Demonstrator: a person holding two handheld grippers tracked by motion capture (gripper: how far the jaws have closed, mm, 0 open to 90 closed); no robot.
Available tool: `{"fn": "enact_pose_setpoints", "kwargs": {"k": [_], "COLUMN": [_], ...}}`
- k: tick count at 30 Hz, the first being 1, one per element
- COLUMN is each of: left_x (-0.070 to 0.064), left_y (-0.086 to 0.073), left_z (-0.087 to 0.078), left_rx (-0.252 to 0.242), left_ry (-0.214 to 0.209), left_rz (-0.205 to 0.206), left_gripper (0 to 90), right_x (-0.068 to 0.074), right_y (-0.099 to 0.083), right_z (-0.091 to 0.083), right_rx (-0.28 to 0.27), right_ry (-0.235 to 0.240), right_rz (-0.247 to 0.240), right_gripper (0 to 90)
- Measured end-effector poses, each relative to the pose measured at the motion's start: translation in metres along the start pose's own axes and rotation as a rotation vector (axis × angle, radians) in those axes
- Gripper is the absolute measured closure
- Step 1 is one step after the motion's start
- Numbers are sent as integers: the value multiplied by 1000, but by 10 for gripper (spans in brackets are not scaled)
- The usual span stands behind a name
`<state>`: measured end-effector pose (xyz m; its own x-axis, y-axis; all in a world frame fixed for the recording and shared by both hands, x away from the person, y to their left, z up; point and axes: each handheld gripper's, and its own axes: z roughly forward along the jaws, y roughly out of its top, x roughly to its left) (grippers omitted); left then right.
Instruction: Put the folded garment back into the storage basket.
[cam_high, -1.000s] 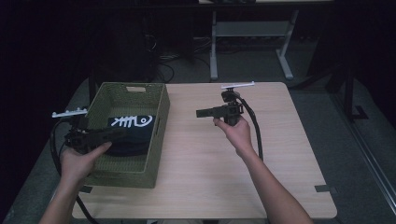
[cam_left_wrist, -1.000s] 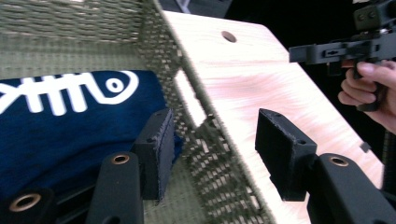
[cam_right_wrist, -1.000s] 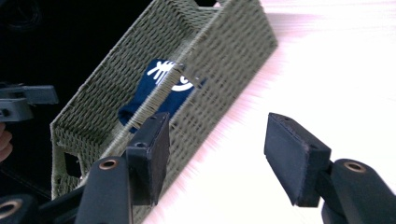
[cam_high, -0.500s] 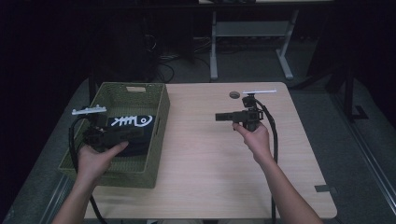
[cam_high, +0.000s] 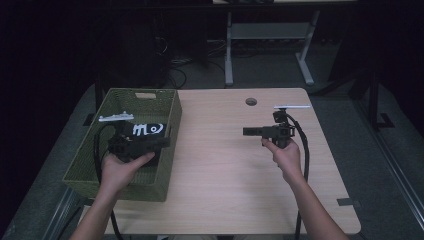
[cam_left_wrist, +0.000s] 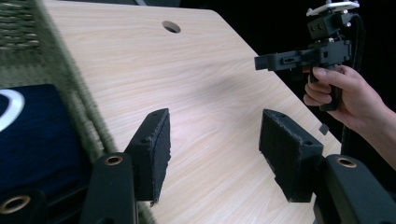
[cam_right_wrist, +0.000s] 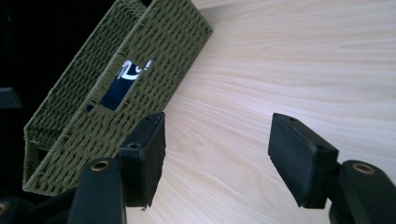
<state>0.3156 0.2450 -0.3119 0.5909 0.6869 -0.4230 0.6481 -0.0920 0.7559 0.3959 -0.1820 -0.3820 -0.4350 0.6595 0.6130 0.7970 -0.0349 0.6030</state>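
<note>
A green woven basket (cam_high: 150, 97) stands on the left of the wooden table (cam_high: 225, 175) and holds a dark navy cloth with white print (cam_high: 148, 129). My left gripper (cam_high: 165, 142) hovers over the basket's right wall, pointing right. In the left gripper view it (cam_left_wrist: 215, 154) is open with bare table between the pads, the basket rim (cam_left_wrist: 70, 79) and cloth (cam_left_wrist: 32, 135) at the left. My right gripper (cam_high: 246, 131) is held above the table's right half, pointing left toward the basket. It (cam_right_wrist: 217, 158) is open and holds nothing; the basket (cam_right_wrist: 154, 51) lies ahead.
A round cable hole (cam_high: 251, 101) sits near the table's far edge. A small tape mark (cam_high: 345, 202) lies at the near right corner. A grey metal frame (cam_high: 265, 45) stands on the dark floor behind the table. The other hand and its gripper (cam_left_wrist: 280, 60) appear in the left gripper view.
The left gripper has slid right, from over the basket's middle to its right wall. The right gripper has drifted right and a little nearer the person. Both stay open.
</note>
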Motion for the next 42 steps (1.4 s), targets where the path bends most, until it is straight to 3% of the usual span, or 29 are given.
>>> {"fn": "enact_pose_setpoints", "kwargs": {"k": [14,42], "left_x": [-17,-26], "left_y": [1,-6], "left_z": [35,73], "left_rx": [29,41], "left_ry": [-41,-67], "left_rz": [17,5], "left_gripper": [416,391], "right_x": [-20,-59], "right_y": [-12,-44], "right_z": [-25,-54], "right_rx": [-19,-23], "right_ry": [-23,-61], "right_rz": [31,105], "right_gripper": [346,333]}}
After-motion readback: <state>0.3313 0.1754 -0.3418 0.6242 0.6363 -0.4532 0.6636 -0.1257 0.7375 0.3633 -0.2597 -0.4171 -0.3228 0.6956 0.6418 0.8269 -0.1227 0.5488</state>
